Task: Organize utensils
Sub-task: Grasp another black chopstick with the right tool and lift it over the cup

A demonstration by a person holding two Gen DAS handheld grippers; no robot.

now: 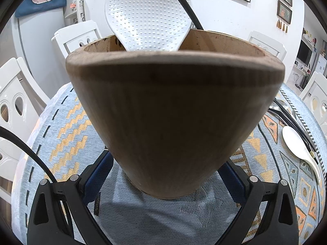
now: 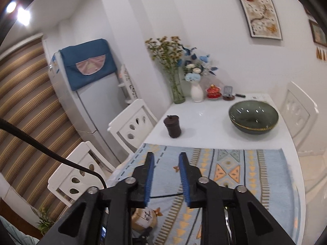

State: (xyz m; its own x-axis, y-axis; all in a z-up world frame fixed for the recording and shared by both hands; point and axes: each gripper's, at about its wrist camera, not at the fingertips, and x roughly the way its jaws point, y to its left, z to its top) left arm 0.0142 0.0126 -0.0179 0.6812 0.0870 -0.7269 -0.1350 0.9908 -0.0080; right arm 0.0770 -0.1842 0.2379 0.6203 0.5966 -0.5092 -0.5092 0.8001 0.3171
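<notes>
1. The wooden holder (image 1: 175, 110) stands upright on the patterned cloth (image 1: 67, 126) of the desk (image 2: 204, 118), close in front of the left hand-held gripper (image 1: 167, 175). The left gripper's fingers are spread wide to either side of the holder's base, the blue pads (image 1: 102, 175) seeming to rest against its wall; whether they press on it I cannot tell.
2. A white dimpled rice paddle (image 1: 147, 16) and a thin black handle (image 1: 186, 6) already stand in the holder, leaning on its far rim.
3. More utensils lie on the cloth to the right: a white spoon (image 1: 298, 147) and dark-handled cutlery (image 1: 286, 114) just beyond it, overlapping at the desk's edge.
4. The right hand-held gripper (image 2: 166, 175) is partly parted with nothing between its pads, pointing over bare cloth.
5. Handling, as a judgement: the holder looks thick-walled, stiff and fairly heavy, and it narrows toward the foot, so it could tip if pushed high up; steadying it low is sensible.
6. The white spoon looks light, rigid and smooth, likely slippery, and lies flat on the cloth; the narrow handle is the best place to pinch, though the cloth may snag the pads.
7. The room: a white desk carrying a dark green bowl (image 2: 253, 118), a small brown lidded jar (image 2: 172, 126) and vases of flowers (image 2: 179, 65), with white chairs (image 2: 130, 126) around it and a fridge (image 2: 90, 102) behind.
</notes>
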